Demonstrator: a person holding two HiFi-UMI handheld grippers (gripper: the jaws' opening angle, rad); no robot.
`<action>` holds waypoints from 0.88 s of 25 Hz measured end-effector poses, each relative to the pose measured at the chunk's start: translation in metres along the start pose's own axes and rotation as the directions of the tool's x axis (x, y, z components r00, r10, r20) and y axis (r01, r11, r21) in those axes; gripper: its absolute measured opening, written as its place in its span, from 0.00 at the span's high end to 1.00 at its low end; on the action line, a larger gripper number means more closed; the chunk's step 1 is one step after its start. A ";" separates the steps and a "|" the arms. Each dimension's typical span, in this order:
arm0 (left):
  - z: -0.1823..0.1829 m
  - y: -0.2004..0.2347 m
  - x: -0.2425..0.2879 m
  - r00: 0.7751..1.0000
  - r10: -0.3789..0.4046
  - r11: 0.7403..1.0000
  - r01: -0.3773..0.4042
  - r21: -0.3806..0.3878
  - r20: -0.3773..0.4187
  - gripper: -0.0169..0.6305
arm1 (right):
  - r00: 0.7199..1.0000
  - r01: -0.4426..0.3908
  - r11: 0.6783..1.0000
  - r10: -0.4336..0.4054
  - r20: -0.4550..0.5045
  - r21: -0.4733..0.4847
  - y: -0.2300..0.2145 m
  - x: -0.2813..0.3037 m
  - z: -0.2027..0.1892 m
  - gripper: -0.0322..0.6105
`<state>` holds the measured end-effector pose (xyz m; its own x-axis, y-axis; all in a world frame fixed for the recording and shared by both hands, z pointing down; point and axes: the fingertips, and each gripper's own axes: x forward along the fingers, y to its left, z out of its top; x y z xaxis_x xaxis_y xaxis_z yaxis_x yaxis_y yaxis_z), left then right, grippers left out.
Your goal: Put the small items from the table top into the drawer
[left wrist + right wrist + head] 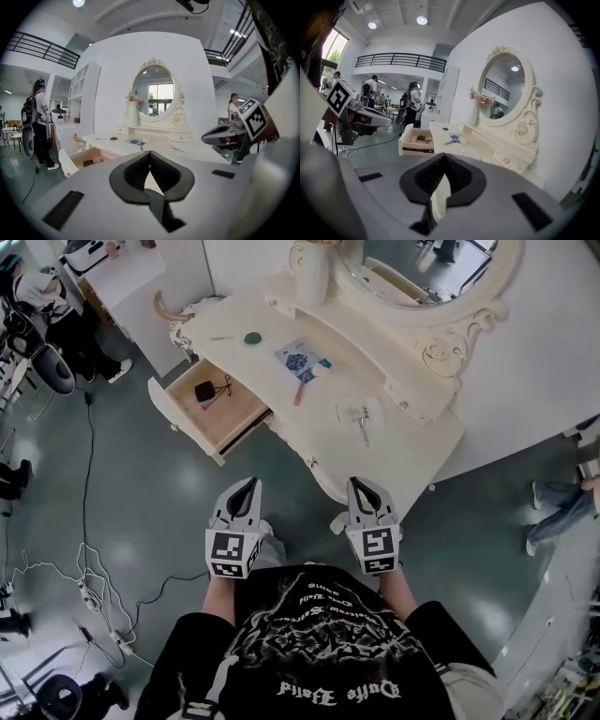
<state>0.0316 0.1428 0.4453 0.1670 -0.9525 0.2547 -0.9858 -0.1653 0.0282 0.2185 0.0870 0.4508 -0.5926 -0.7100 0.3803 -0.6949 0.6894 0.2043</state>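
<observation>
Standing before a cream dressing table (272, 381), a person holds the left gripper (251, 483) and right gripper (360, 484) side by side, near its front edge and touching nothing. Both pairs of jaws are pressed together with nothing between them. On the table top lie a green disc (253, 337), a blue card (302, 360), a pink-handled tool (300, 393) just beside the card, and a clear packet (359, 413) further right, near the front edge. At the table's left end the drawer (232, 412) stands pulled out, with a black item (204, 390) inside.
</observation>
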 end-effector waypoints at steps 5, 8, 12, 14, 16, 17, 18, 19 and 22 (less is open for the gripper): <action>0.008 0.023 0.023 0.999 -0.035 0.999 0.035 0.001 0.006 0.95 | 0.999 0.046 0.999 -0.046 -0.013 0.018 -0.007 0.022 0.009 0.94; 0.012 0.036 0.034 0.998 -0.064 0.998 0.064 0.013 -0.007 0.95 | 0.997 0.076 0.997 -0.076 -0.023 0.032 -0.009 0.035 0.015 0.93; 0.014 0.057 0.046 0.996 -0.092 0.996 0.092 0.016 -0.013 0.95 | 0.994 0.105 0.993 -0.103 -0.039 0.052 -0.006 0.054 0.021 0.93; 0.014 0.068 0.052 0.994 -0.104 0.994 0.104 0.020 -0.019 0.95 | 0.992 0.119 0.991 -0.117 -0.042 0.057 -0.004 0.064 0.025 0.93; 0.014 0.078 0.055 0.993 -0.118 0.993 0.118 0.026 -0.026 0.95 | 0.990 0.135 0.989 -0.133 -0.045 0.063 -0.001 0.072 0.027 0.93; 0.014 0.083 0.056 0.992 -0.125 0.992 0.125 0.029 -0.029 0.95 | 0.989 0.143 0.987 -0.140 -0.048 0.068 0.000 0.076 0.027 0.93; 0.014 0.088 0.057 0.991 -0.131 0.991 0.132 0.032 -0.031 0.95 | 0.988 0.151 0.986 -0.148 -0.051 0.073 0.002 0.079 0.027 0.93; 0.014 0.092 0.057 0.990 -0.138 0.990 0.139 0.036 -0.033 0.95 | 0.987 0.159 0.984 -0.155 -0.049 0.078 0.003 0.083 0.029 0.93; 0.014 0.104 0.057 0.987 -0.157 0.987 0.158 0.042 -0.036 0.95 | 0.983 0.178 0.980 -0.174 -0.052 0.087 0.008 0.092 0.034 0.93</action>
<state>-0.0607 0.0677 0.4492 0.3186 -0.9050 0.2817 -0.9455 -0.3244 0.0271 0.1441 0.0225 0.4565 -0.4406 -0.8107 0.3856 -0.8220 0.5370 0.1898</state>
